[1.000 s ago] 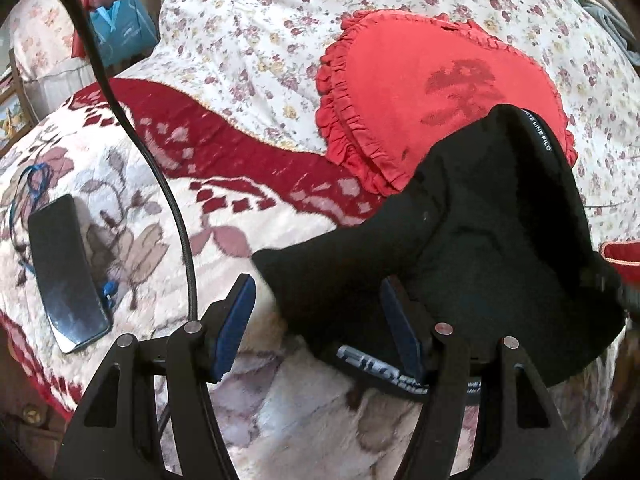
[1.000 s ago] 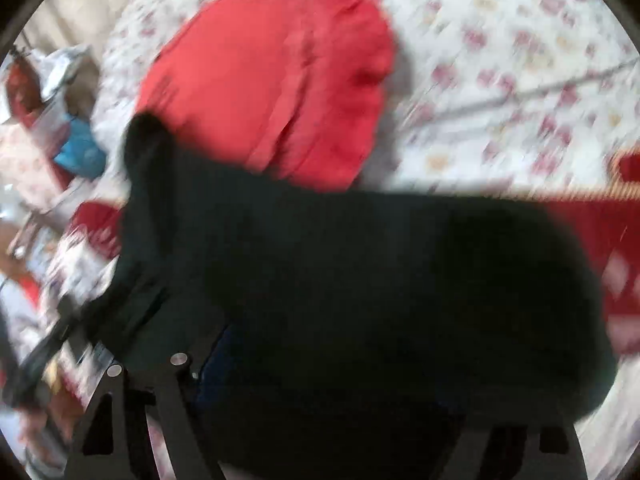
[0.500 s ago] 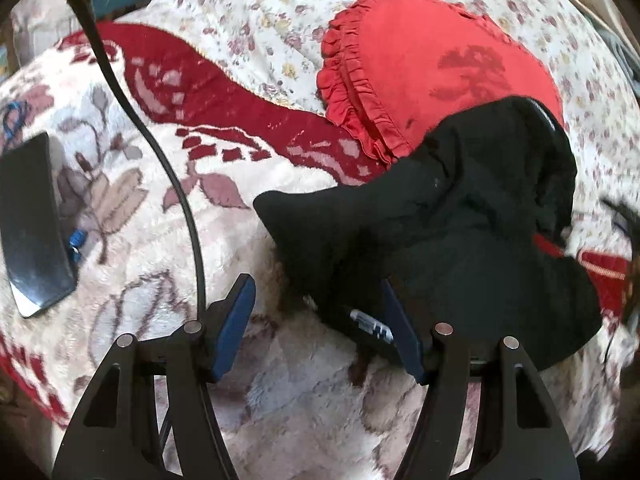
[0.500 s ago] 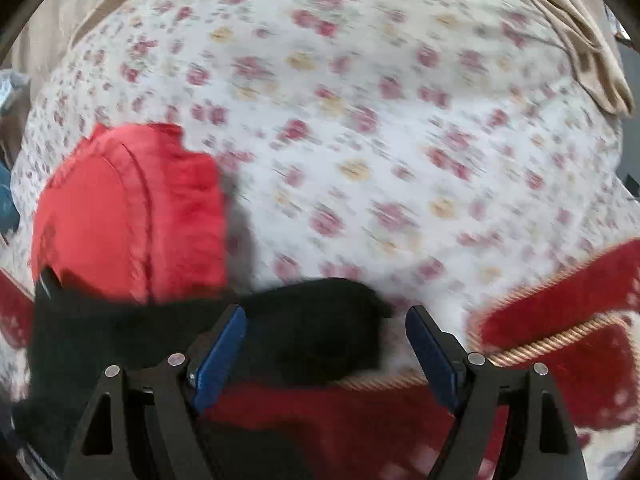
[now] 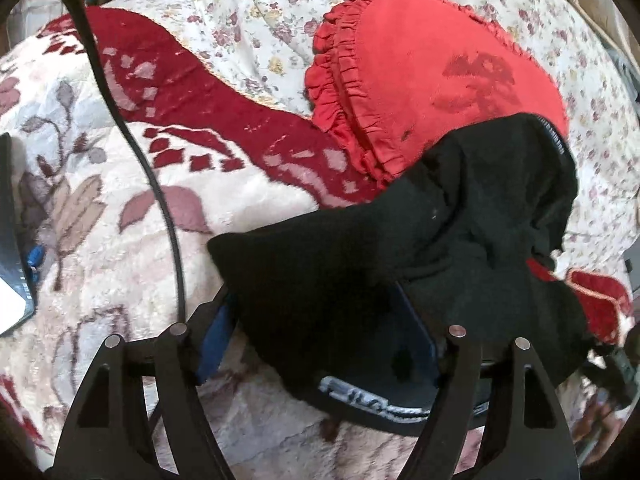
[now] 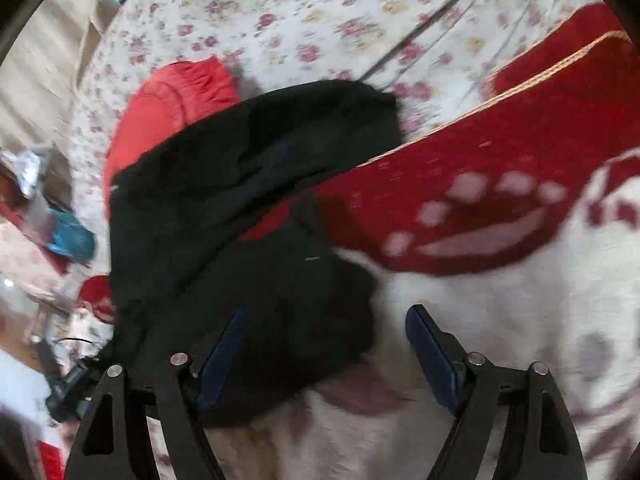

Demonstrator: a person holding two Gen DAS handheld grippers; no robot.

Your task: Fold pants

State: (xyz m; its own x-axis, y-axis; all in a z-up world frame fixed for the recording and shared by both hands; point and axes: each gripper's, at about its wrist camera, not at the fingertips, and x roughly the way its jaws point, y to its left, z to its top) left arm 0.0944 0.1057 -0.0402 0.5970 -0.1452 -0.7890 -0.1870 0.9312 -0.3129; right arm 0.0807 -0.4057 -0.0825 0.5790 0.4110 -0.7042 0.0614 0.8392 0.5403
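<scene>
The black pants [image 5: 420,248] lie bunched on the blanket [image 5: 100,216], their far end at one o'clock draped onto the red cushion [image 5: 432,64]. Both the left gripper [image 5: 320,324] and right gripper [image 6: 324,340] stand wide, holding nothing. Folding looks barely begun; next probably calls for pinching an edge and spreading the cloth flat
</scene>
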